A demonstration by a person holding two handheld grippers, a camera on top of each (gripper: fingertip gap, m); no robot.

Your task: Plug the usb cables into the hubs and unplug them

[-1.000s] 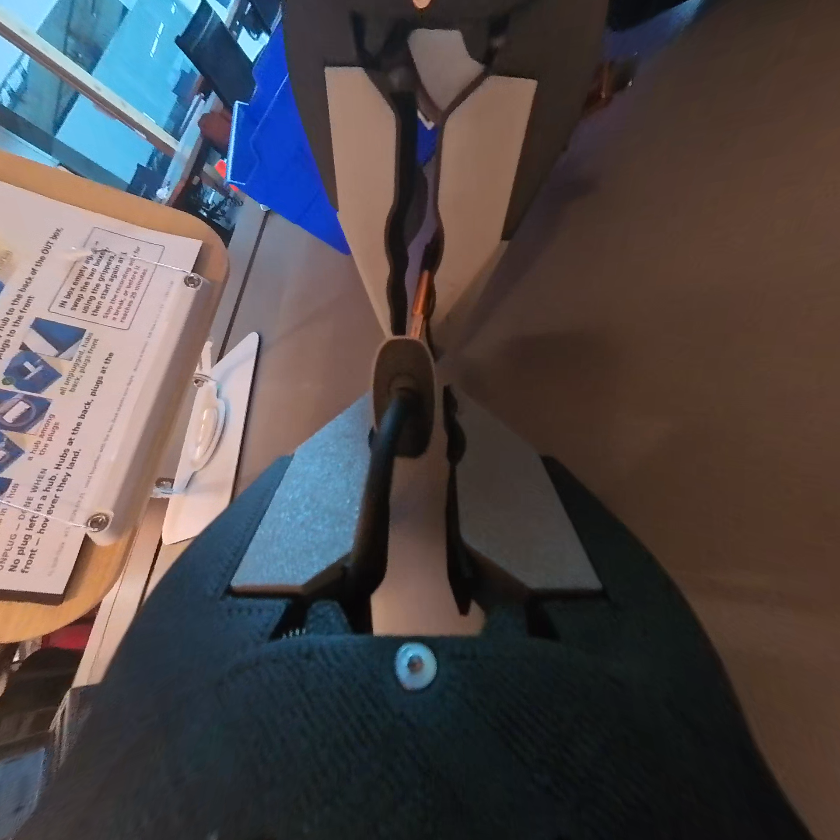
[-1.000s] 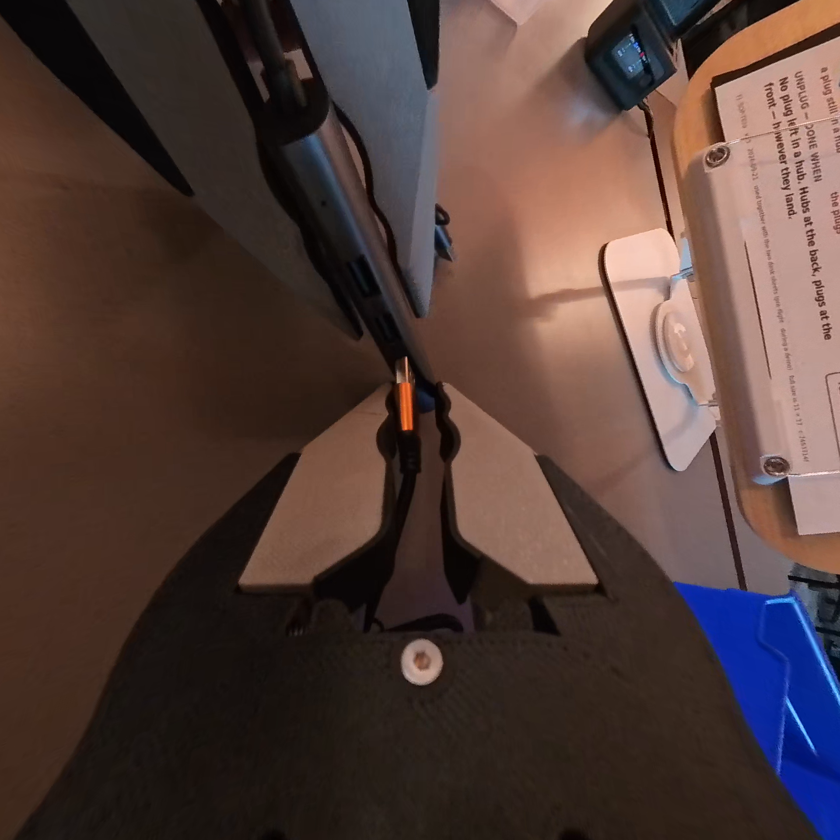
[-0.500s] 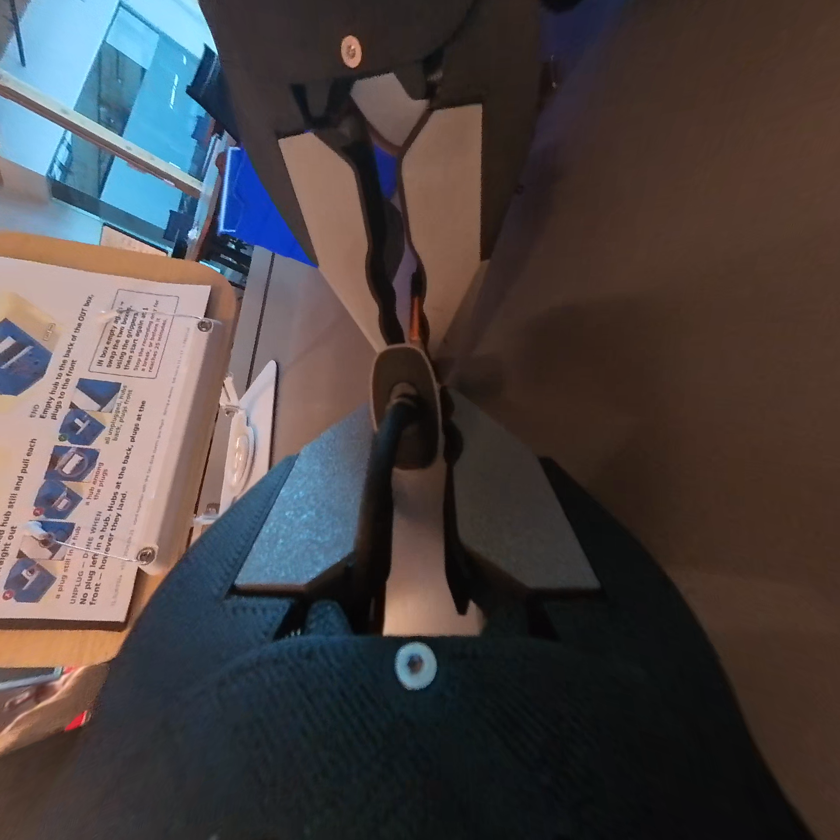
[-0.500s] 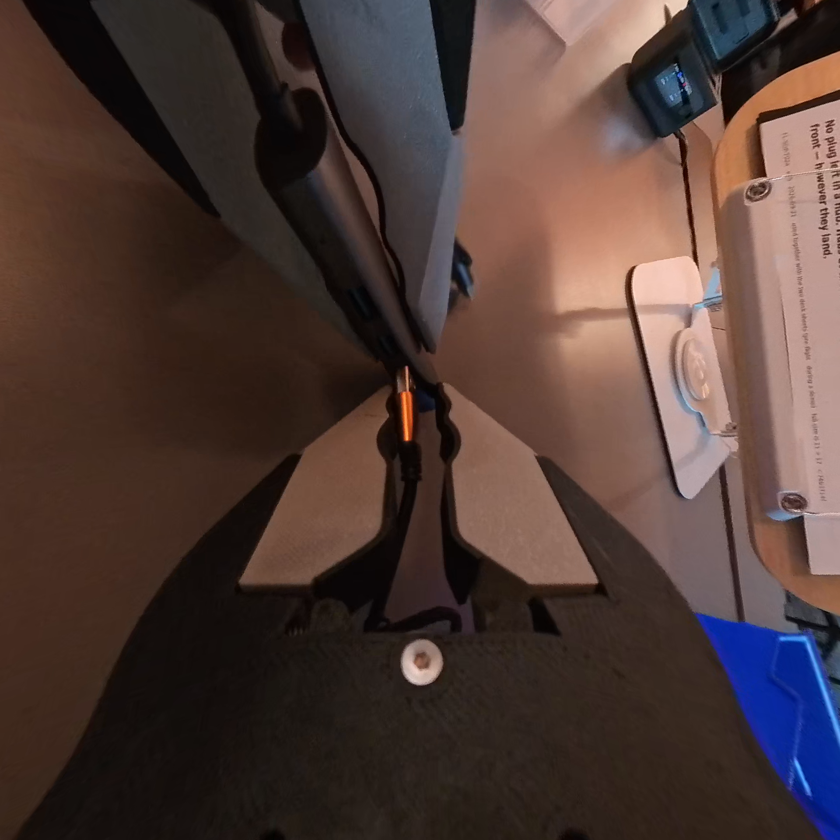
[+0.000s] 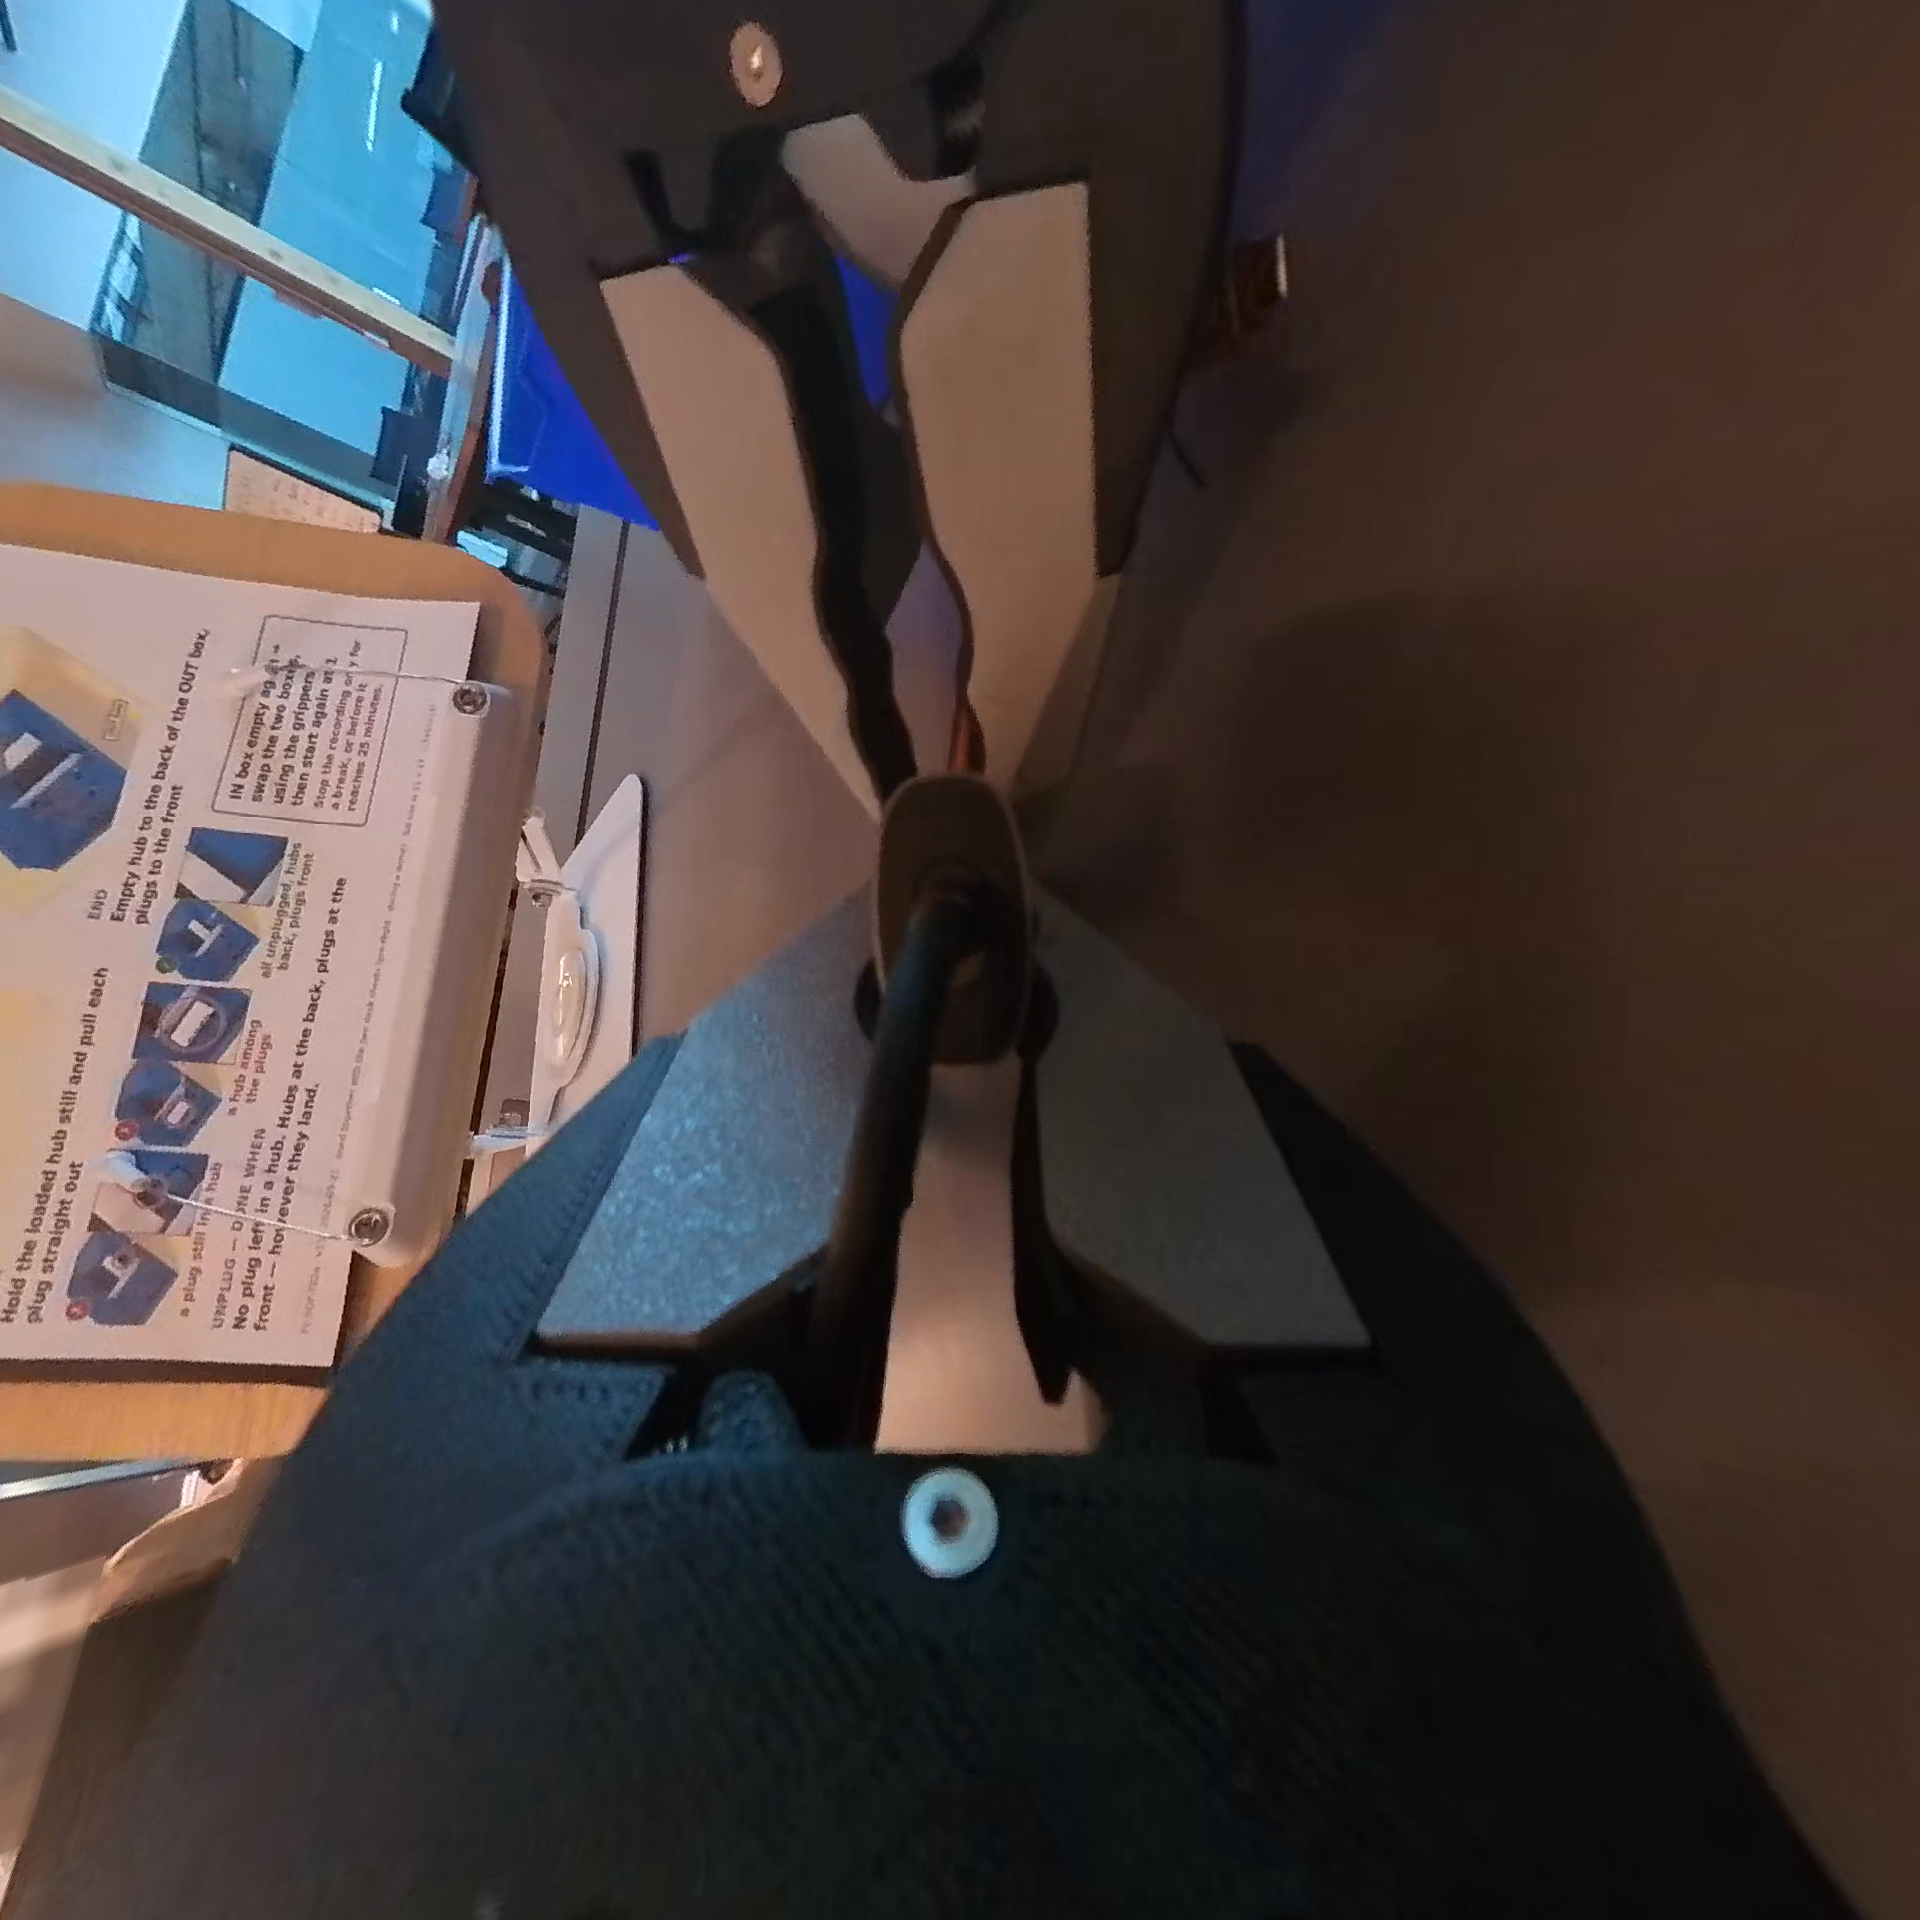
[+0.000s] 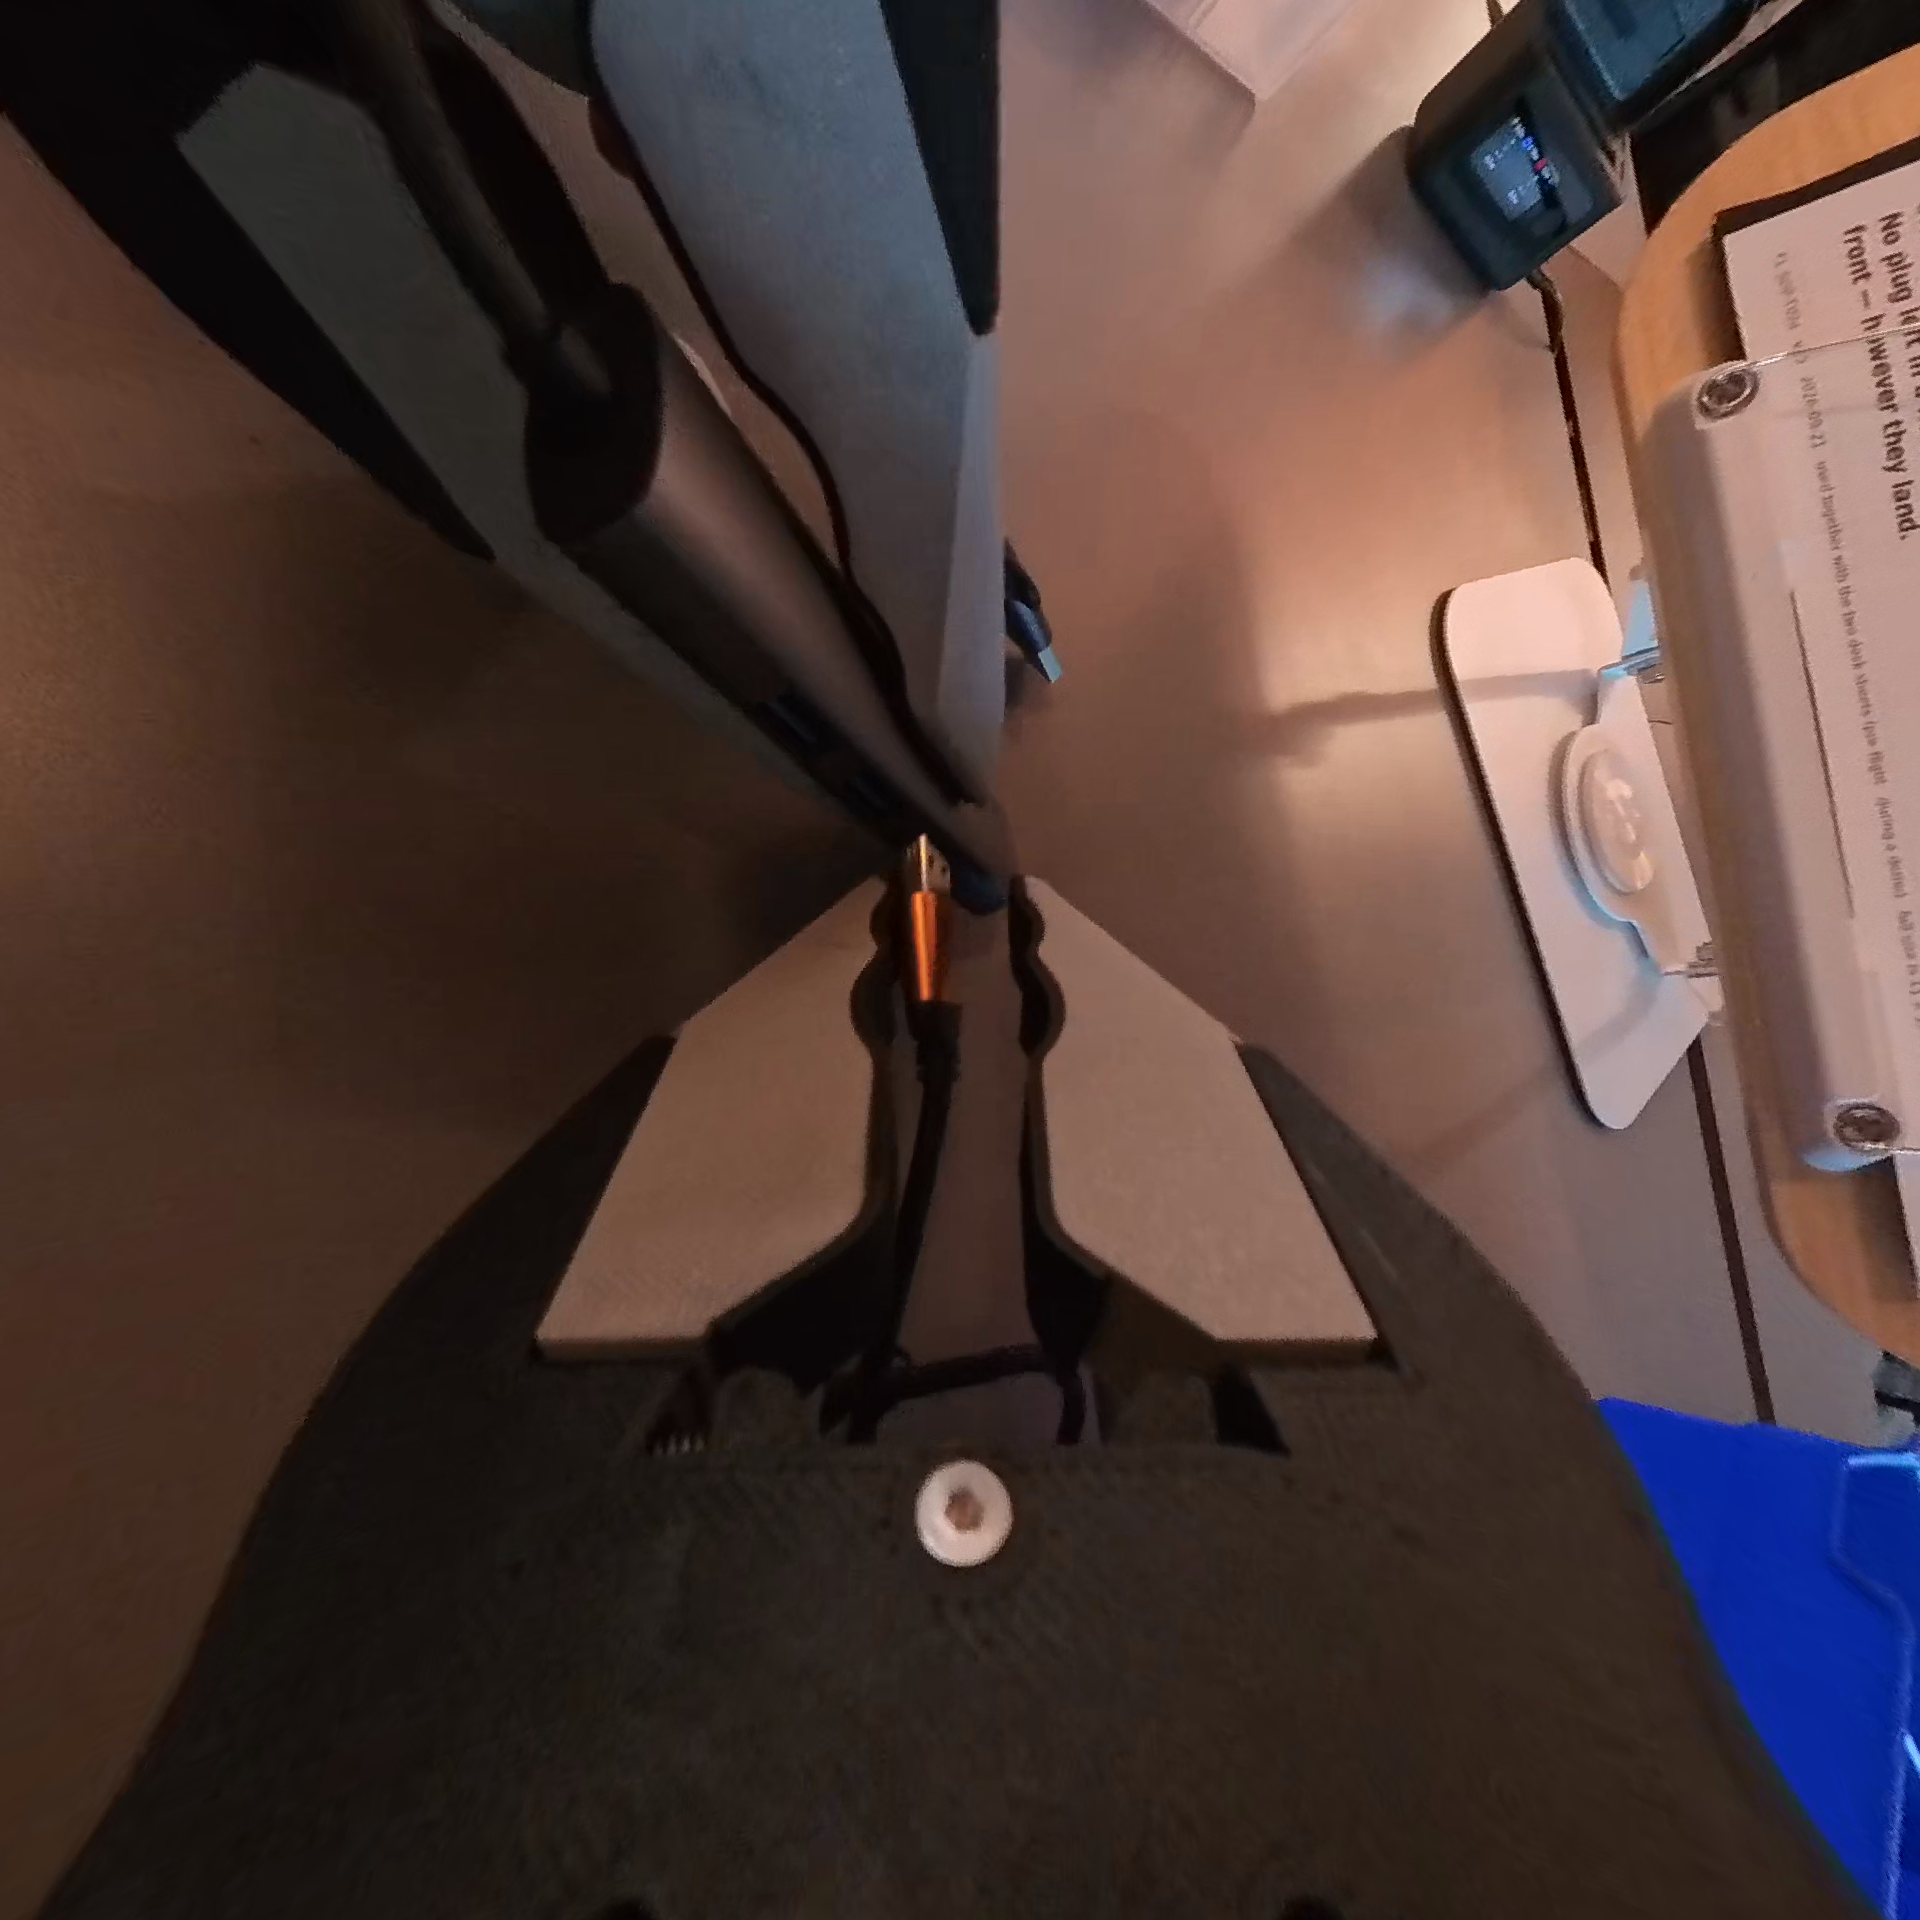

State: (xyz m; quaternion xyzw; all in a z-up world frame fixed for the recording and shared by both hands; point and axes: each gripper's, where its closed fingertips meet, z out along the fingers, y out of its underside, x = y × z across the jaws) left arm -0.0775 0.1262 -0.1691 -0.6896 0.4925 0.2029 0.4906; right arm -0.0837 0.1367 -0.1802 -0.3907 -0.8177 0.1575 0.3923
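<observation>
My left gripper [image 5: 954, 940] is shut on a grey USB hub [image 5: 951, 852], seen end-on with its black cable [image 5: 883, 1122] running back between the fingers. My right gripper [image 6: 954, 888] is shut on an orange USB plug [image 6: 928, 945] with a black cable. The plug's metal tip [image 6: 928, 860] touches the hub's port side [image 6: 727, 644] near its end; I cannot tell if it is in a port. In the left wrist view the right gripper [image 5: 935, 748] faces mine, tip to tip. A blue plug [image 6: 1034, 634] hangs behind the hub.
A wooden board with a printed instruction sheet [image 5: 208, 935] [image 6: 1818, 520] lies beside a white pad [image 5: 597, 966] [image 6: 1558, 831]. A blue bin [image 5: 561, 364] [image 6: 1766, 1610] and a small black device [image 6: 1507, 177] sit on the brown table [image 5: 1507, 935]. The tips of both grippers are at nearly the same place.
The two grippers have drawn closer and tilted. The hub now fills more of the right wrist view, and the plug's metal tip has slid up against the hub's port side.
</observation>
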